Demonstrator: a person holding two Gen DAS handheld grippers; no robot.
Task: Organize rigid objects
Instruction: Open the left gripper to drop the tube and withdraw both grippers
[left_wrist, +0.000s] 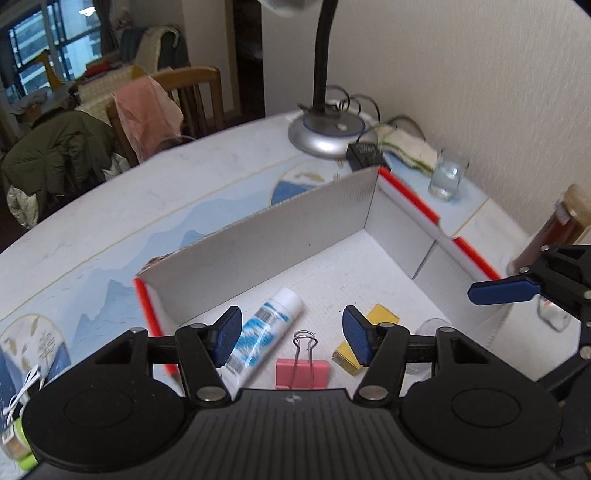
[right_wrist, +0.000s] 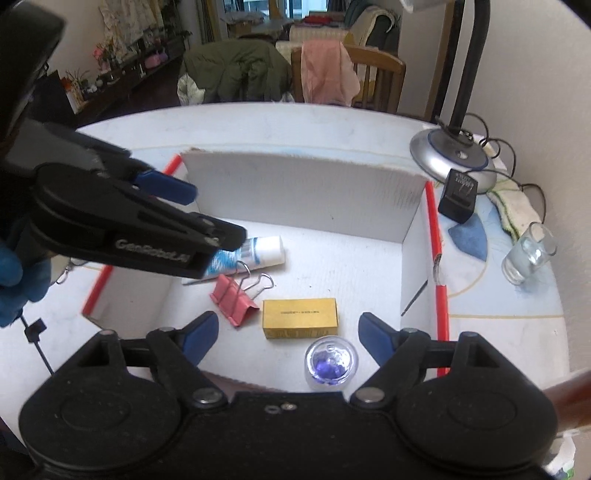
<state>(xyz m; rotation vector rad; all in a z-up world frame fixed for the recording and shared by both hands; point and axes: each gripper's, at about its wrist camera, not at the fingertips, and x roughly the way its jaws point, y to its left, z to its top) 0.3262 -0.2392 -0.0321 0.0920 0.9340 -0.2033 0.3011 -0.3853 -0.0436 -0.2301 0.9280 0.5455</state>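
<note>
On the bench (right_wrist: 332, 125) stands one shallow white cardboard box (right_wrist: 306, 195) with red edges, and four things lie on its floor: one white-and-blue tube (right_wrist: 258, 253), one pink binder clip (right_wrist: 233, 301), one small yellow carton (right_wrist: 300, 317) and one small clear glass jar (right_wrist: 330, 363) with something purple in it. Outside the box, by the wall, stand one lamp base (right_wrist: 448, 155), one black adapter (right_wrist: 458, 201), one folded cloth (right_wrist: 515, 206) and one empty drinking glass (right_wrist: 528, 253).

There are two hand-held grippers, both raised over the near side of the box and tipped downward. The left hand-held gripper (left_wrist: 291, 338) has its blue pads apart with nothing between them; the tube lies just under its left pad and the binder clip below the gap. The right hand-held gripper (right_wrist: 286, 338) is spread wider, also empty; the yellow carton and the jar lie below its gap, the jar nearest, neither touched by the pads.
</note>
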